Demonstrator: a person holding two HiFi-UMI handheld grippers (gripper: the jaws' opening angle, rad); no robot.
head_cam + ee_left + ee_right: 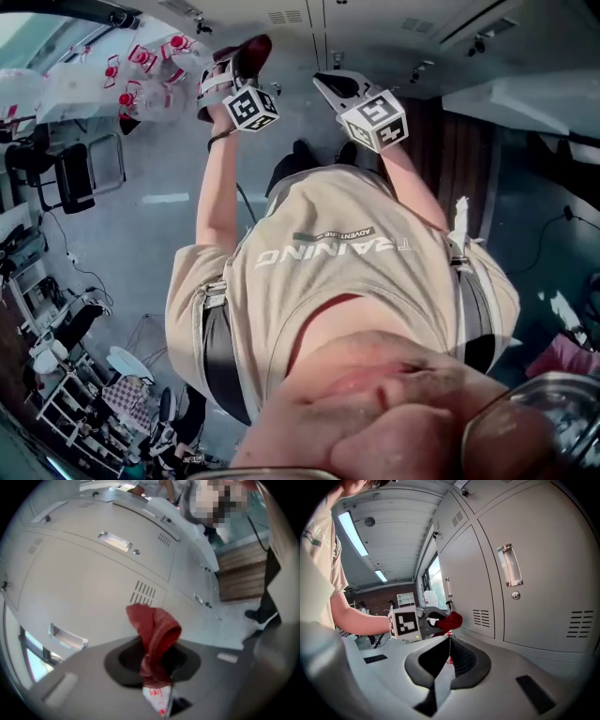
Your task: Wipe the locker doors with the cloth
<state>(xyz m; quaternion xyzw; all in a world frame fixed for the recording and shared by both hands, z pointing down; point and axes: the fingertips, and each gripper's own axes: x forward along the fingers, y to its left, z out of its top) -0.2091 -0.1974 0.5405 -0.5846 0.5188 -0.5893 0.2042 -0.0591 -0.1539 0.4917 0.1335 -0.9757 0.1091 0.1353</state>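
The red cloth (154, 634) sticks up from my left gripper (157, 667), which is shut on it; a white label hangs at the cloth's lower end. Behind it are pale grey locker doors (84, 588) with recessed handles (115, 542) and vent slots (143, 592). In the right gripper view, the left gripper (426, 620) holds the cloth (450, 619) close to a vented locker door (468, 588); whether they touch I cannot tell. My right gripper (449, 641) is shut on nothing, beside a door (534, 573) with a handle (509, 565). Both grippers, left (239, 61) and right (323, 82), are raised ahead.
A wooden bench (243, 573) stands along the lockers to the right. A table with red-and-white items (141, 66) and a dark chair (75, 173) are off to the left. Another person stands at the far end of the lockers (211, 508).
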